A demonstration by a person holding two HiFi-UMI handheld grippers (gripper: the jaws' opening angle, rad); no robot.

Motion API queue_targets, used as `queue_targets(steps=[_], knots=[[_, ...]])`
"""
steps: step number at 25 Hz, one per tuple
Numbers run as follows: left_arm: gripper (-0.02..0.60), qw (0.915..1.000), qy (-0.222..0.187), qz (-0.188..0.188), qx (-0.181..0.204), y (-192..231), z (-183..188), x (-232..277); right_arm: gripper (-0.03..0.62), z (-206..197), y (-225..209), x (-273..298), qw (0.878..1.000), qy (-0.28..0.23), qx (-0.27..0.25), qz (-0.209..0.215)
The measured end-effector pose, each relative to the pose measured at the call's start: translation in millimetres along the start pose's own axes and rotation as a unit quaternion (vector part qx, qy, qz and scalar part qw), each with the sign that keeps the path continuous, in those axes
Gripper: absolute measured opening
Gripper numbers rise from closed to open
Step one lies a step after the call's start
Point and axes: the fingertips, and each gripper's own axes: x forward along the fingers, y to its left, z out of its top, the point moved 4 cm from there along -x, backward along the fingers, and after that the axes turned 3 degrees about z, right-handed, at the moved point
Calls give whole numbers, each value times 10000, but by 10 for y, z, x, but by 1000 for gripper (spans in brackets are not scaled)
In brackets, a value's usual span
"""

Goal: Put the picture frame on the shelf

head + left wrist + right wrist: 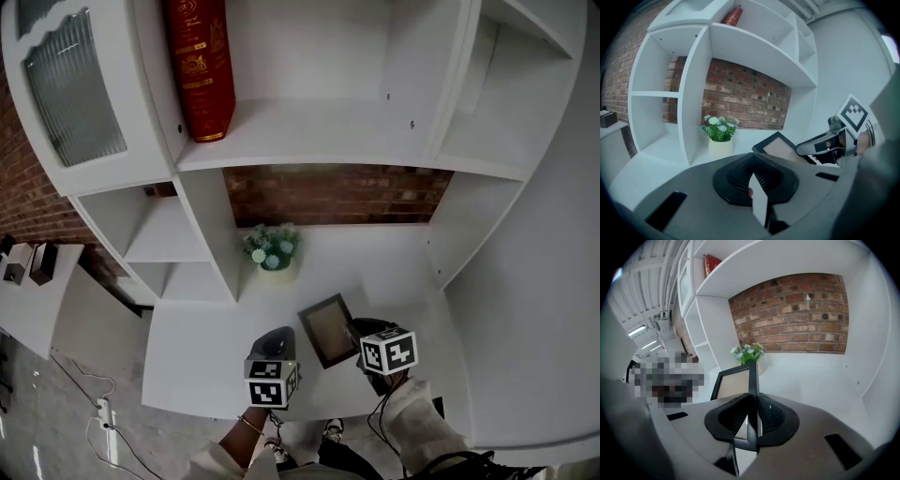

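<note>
The picture frame [327,329] is dark-rimmed with a tan face. It sits tilted just above the white desk [187,352], in front of the flower pot. My right gripper [364,339] is shut on the frame's right edge. In the right gripper view the frame [735,383] stands upright with its rim clamped between the jaws of the right gripper [752,414]. My left gripper [276,349] hovers just left of the frame, apart from it, jaws together with nothing held. The left gripper view shows the frame [780,147] and the right gripper [824,143] to its right.
A white shelf unit rises behind the desk, and a red book [200,66] stands on its wide shelf [309,131]. A pot of white flowers [274,251] stands at the back of the desk against the brick wall [337,195]. Small cubbies [159,234] lie to the left.
</note>
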Motion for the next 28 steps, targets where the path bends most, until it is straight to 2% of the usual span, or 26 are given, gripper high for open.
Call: queue_targets(steps=[9, 17, 20, 25, 28], knots=[[6, 9979, -504, -195, 353, 45, 476, -267, 72, 424, 303, -321, 9971, -644, -130, -394], [6, 9903, -1217, -172, 647, 68, 1333, -460, 72, 994, 558, -550, 9890, -1330, -240, -599], [6, 9868, -1446, -191, 701, 73, 1633, -565, 72, 1228, 655, -691, 9845, -1589, -357, -648], [6, 9819, -1822, -164, 492, 95, 2084, -709, 72, 1662, 741, -969, 9729, -2040, -586, -919], [6, 9770, -2045, -187, 577, 57, 2382, -812, 72, 1911, 806, -1150, 9652, -2319, -677, -1002]])
